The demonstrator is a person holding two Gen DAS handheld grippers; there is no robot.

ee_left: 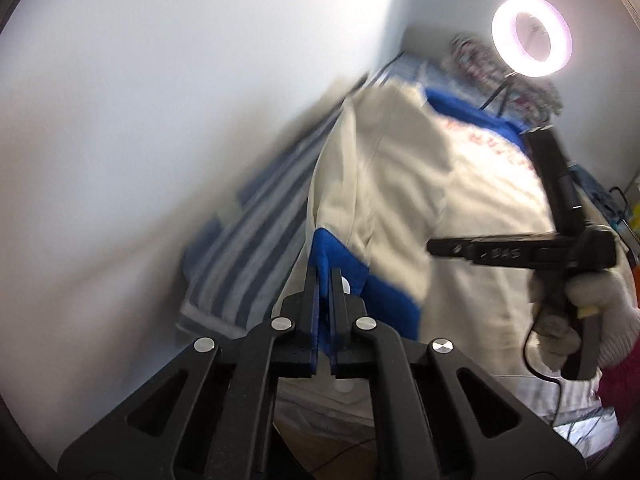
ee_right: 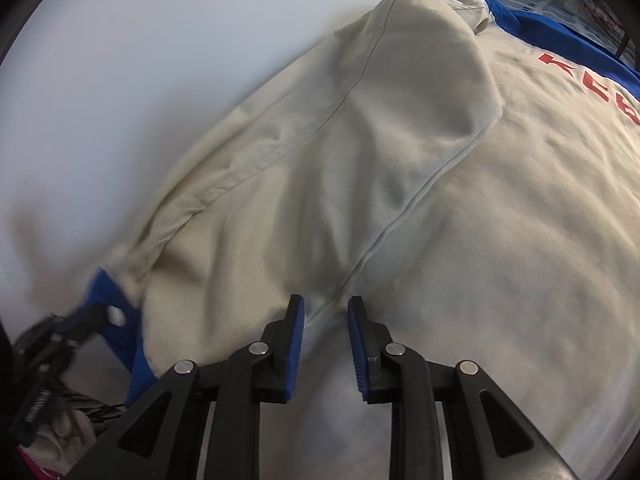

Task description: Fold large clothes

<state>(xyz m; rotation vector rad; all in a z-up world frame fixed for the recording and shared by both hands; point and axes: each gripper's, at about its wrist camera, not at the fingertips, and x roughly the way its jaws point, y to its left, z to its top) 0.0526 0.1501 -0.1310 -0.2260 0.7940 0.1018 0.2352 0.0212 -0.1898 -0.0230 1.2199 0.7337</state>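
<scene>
Jaws: left gripper [ee_left: 324, 280] clamped on blue cuff [ee_left: 340, 256]; right gripper [ee_right: 325, 308] apart over sweatshirt [ee_right: 460, 240].

One cream sweatshirt [ee_left: 400, 184] with blue trim was counted at centre, one striped cloth [ee_left: 256, 240] at nine o'clock, and one ring light [ee_left: 532, 36] at one o'clock. Two grippers were counted, left [ee_left: 325, 280] and right [ee_right: 326, 308], plus one gloved hand [ee_left: 600, 312].

Both views are bright and evenly lit. A ring light [ee_left: 532, 36] glares white in the left wrist view, its centre blown out. That view is smeared by motion blur, worst on the striped cloth [ee_left: 256, 240]. The fisheye bends both pictures, with dark corners; soft shadows fill the shirt [ee_right: 400, 200] folds.
</scene>
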